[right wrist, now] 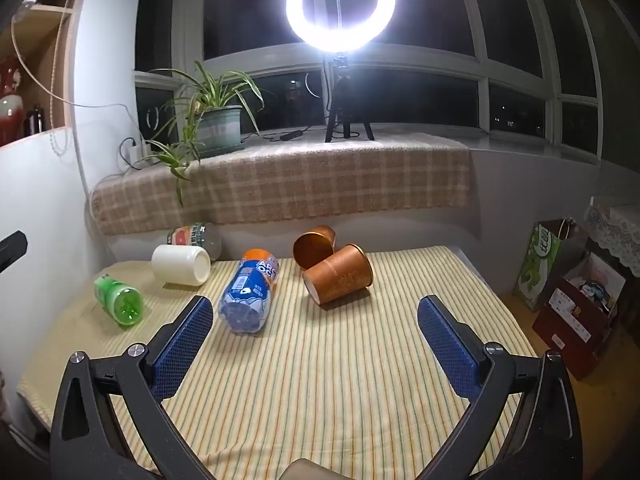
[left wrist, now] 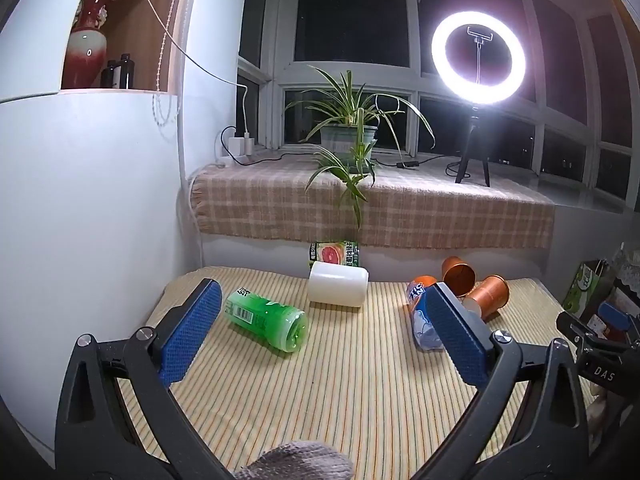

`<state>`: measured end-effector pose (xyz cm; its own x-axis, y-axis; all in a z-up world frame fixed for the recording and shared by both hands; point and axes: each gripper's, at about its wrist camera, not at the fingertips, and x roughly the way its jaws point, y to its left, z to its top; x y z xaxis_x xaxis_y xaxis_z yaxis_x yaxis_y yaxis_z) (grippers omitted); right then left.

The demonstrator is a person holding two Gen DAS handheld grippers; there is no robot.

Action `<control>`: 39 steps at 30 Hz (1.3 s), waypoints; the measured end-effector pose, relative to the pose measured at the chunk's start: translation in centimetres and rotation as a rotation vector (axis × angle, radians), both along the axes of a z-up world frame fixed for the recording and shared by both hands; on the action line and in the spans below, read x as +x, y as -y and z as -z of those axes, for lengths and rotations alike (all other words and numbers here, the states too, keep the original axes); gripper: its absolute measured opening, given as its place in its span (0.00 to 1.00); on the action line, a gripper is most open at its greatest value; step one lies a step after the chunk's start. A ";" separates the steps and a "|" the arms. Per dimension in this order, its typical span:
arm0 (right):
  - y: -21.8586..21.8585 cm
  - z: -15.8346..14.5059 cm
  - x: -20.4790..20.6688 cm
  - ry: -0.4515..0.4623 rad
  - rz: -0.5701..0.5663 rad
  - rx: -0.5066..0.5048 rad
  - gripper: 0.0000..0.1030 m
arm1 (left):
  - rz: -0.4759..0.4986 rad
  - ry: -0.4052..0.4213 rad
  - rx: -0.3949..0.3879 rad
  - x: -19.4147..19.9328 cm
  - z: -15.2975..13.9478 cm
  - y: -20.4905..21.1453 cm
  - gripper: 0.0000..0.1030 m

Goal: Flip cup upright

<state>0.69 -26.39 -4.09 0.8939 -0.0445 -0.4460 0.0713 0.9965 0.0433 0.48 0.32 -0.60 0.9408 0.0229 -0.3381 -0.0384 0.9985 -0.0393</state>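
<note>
Several cups lie on their sides on the striped table cloth (right wrist: 340, 380). Two copper cups lie together: the nearer (right wrist: 340, 274) (left wrist: 490, 294) and the farther (right wrist: 314, 246) (left wrist: 458, 274). A white cup (right wrist: 182, 265) (left wrist: 338, 289) lies at the back left. A green cup (left wrist: 266, 318) (right wrist: 119, 299) and a blue labelled cup (right wrist: 250, 296) (left wrist: 420, 320) also lie tipped. My left gripper (left wrist: 320, 316) is open and empty above the cloth. My right gripper (right wrist: 316, 320) is open and empty, in front of the copper cups.
A guava-labelled bottle (left wrist: 335, 254) lies behind the white cup. A checked blanket (right wrist: 288, 180) covers the sill, with a potted plant (right wrist: 218, 130) and ring light (right wrist: 340, 4). Boxes and a green bag (right wrist: 540, 268) stand right of the table. A white wall (left wrist: 80, 220) is left.
</note>
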 end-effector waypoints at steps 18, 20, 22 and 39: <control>-0.3 0.3 0.5 -0.007 -0.004 -0.003 0.99 | -0.001 -0.001 0.001 0.1 0.1 0.2 1.00; -0.3 0.4 0.3 -0.005 -0.005 -0.005 0.99 | 0.001 -0.002 0.002 0.2 0.2 0.2 1.00; -0.3 0.4 0.3 -0.006 -0.004 -0.005 0.99 | 0.004 -0.002 0.002 0.4 0.4 0.3 1.00; -0.7 0.3 0.1 -0.007 -0.012 -0.013 0.99 | 0.004 0.002 0.001 0.4 0.4 0.6 1.00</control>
